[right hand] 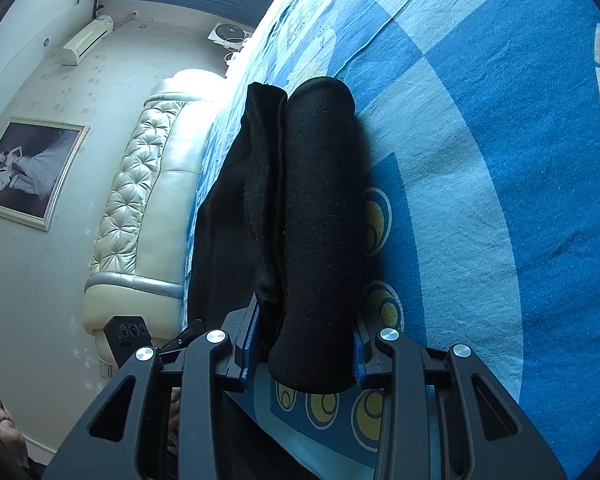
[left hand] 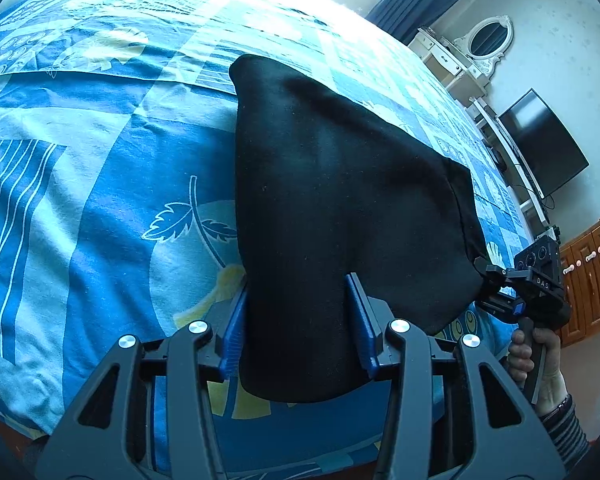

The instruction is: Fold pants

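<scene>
The black pants (left hand: pixel 332 184) are folded into a thick bundle and held up off the blue patterned bedspread (left hand: pixel 80 184). My left gripper (left hand: pixel 298 312) is shut on the near edge of the bundle, its blue pads pressing the cloth from both sides. My right gripper (left hand: pixel 488 276) shows at the right in the left wrist view, clamped on the bundle's other corner. In the right wrist view the right gripper (right hand: pixel 306 340) is shut on the folded pants (right hand: pixel 316 216), which stand as thick stacked layers between its fingers.
The bedspread (right hand: pixel 480 200) covers a large bed with a padded cream headboard (right hand: pixel 140 200). A dressing table with an oval mirror (left hand: pixel 488 36), a dark TV (left hand: pixel 540 140) and wooden cabinets (left hand: pixel 592 280) stand along the wall past the bed's far side.
</scene>
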### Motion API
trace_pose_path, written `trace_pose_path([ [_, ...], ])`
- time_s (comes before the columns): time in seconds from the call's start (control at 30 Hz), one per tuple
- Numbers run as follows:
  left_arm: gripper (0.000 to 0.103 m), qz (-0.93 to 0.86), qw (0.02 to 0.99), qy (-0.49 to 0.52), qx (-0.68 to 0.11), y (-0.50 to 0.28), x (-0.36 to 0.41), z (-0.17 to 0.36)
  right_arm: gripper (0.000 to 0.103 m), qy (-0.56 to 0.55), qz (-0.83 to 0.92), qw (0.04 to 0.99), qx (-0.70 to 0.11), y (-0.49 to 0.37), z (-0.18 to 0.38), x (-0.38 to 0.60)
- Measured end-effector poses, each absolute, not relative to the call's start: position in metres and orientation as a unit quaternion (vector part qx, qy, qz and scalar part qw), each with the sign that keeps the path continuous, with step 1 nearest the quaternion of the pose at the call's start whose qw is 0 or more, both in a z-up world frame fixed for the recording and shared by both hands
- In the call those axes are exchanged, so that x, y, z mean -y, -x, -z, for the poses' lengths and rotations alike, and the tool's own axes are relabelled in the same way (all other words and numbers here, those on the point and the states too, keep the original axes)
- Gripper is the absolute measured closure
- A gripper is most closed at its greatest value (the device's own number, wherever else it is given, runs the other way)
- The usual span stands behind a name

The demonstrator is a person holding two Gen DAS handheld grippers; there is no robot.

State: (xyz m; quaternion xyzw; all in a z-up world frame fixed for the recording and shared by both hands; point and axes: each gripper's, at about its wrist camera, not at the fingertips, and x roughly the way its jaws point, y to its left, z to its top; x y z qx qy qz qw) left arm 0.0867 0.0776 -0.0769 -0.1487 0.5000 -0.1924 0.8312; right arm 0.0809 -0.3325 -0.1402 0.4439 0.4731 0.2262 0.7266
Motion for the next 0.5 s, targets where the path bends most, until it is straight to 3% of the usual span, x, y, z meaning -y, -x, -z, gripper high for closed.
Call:
trace_pose_path([
  [0.5, 0.053, 0.195, 0.834, 0.147, -0.494, -0.0867, -0.0772, 0.0813, 0.066, -0.451, -0.230, 0.724, -0.469, -0.0777, 0.1458, 0.3308],
])
